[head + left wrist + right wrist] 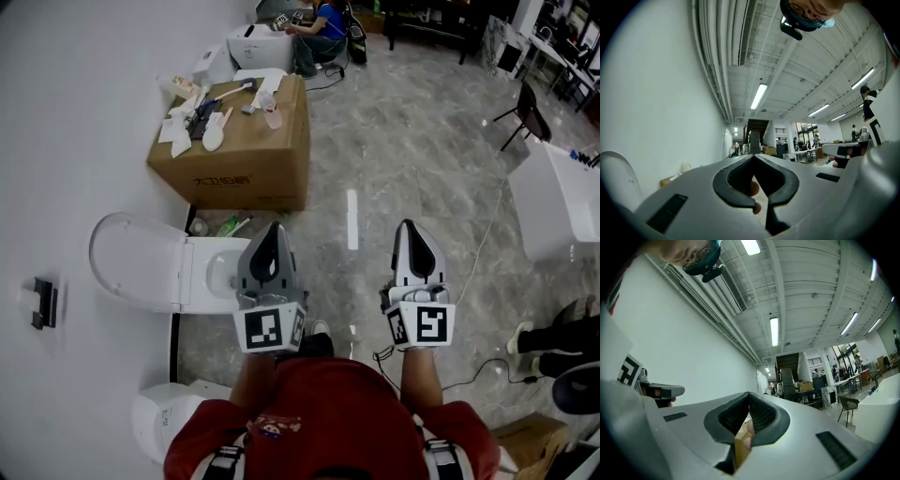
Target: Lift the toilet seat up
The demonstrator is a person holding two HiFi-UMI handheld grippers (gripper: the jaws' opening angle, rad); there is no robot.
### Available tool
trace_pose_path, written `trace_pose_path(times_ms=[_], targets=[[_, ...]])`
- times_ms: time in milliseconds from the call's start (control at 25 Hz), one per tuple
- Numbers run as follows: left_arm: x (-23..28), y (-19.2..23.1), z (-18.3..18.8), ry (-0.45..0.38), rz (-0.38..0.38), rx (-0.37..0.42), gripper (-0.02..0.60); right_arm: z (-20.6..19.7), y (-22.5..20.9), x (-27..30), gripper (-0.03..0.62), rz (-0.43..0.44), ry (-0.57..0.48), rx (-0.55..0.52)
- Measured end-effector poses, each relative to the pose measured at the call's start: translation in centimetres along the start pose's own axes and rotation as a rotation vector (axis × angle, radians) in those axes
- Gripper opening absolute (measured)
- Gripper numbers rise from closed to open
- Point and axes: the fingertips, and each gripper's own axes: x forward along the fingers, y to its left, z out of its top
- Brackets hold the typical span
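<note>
Both tongs hung pressed together and empty, the left gripper [274, 231] over the toilet bowl [214, 274], the right gripper [411, 229] well right above the floor [394, 131]; the toilet seat [131, 262] at far left looked perhaps already raised, so the next move called for checking, else spreading to hook it.

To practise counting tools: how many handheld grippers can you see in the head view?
2. The left gripper, jaws shut, shows over the toilet's near edge. The right gripper, jaws shut, shows over the floor beside it. None seems hidden.
</note>
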Motion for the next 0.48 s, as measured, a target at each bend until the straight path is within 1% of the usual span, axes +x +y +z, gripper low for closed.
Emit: trace_pose_path(times_ms=[80, 240, 480], targets=[[1.5, 1.2, -0.4, 0.0, 0.005, -0.017, 0.009, -0.5, 0.3, 2.1, 0.014, 0.006, 0.006, -0.008], [4.2, 3.5, -1.2, 0.005, -0.007, -0.024, 0.009, -1.2, 1.2, 5.4, 0.014, 0.004, 0.004, -0.014], [7.2, 5.3, -2.0, -0.003, -0.042, -0.04, 0.009, -1.5, 1.8, 8.4, 0.014, -0.018, 0.001, -0.04]])
